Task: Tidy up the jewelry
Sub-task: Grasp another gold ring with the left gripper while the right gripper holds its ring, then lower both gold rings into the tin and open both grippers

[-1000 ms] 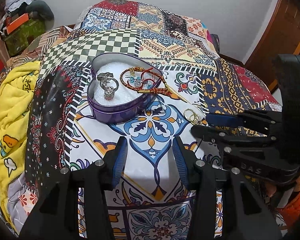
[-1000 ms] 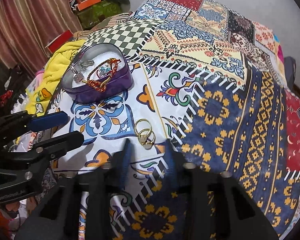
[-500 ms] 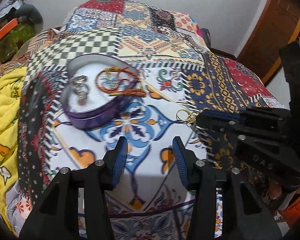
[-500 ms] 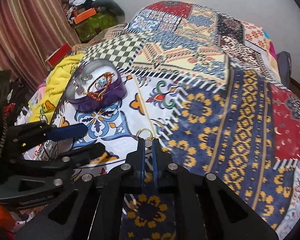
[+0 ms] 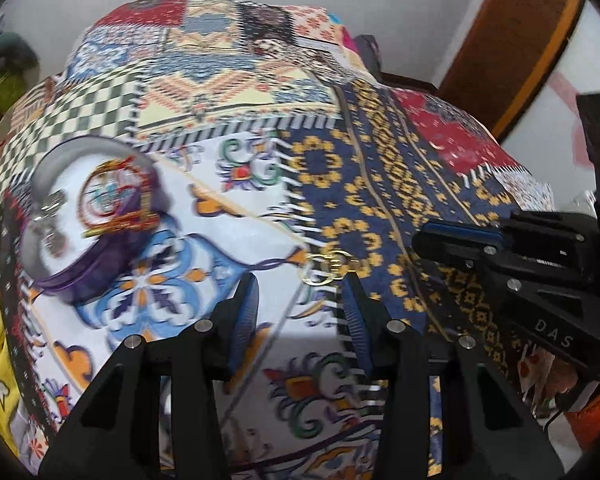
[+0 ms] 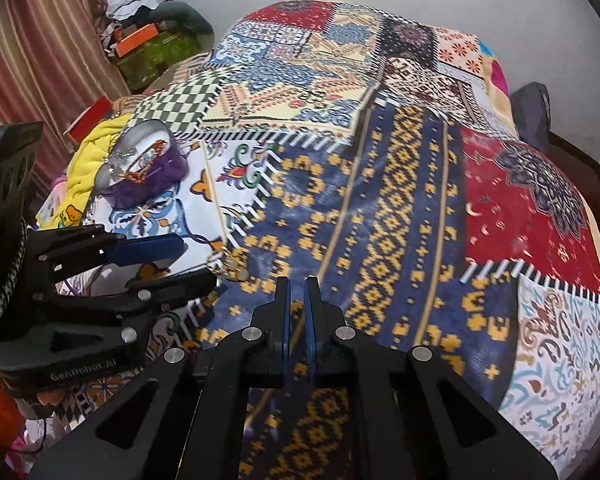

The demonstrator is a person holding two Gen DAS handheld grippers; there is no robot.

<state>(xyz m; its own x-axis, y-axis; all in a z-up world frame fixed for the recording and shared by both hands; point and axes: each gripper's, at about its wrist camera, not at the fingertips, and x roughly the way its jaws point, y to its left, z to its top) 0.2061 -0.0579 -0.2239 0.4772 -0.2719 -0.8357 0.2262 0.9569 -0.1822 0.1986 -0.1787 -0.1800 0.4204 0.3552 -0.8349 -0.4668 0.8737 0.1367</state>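
Framing gold rings point(image 5: 327, 269), left gripper point(image 5: 300, 300)

The gold rings point(image 5: 327, 268) lie linked in a small cluster flat on the patchwork bedspread point(image 5: 380, 168), well right of the tin; the purple heart-shaped tin point(image 5: 96, 264) sits open, white-lined, holding a red-and-gold beaded bracelet point(image 5: 116, 200) beside silver pieces point(image 5: 50, 220), blurred.

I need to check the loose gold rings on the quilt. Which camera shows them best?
The left wrist view: the gold rings lie just ahead of its open tongs, fairly sharp. The right wrist view shows them small and blurred, off to the left.
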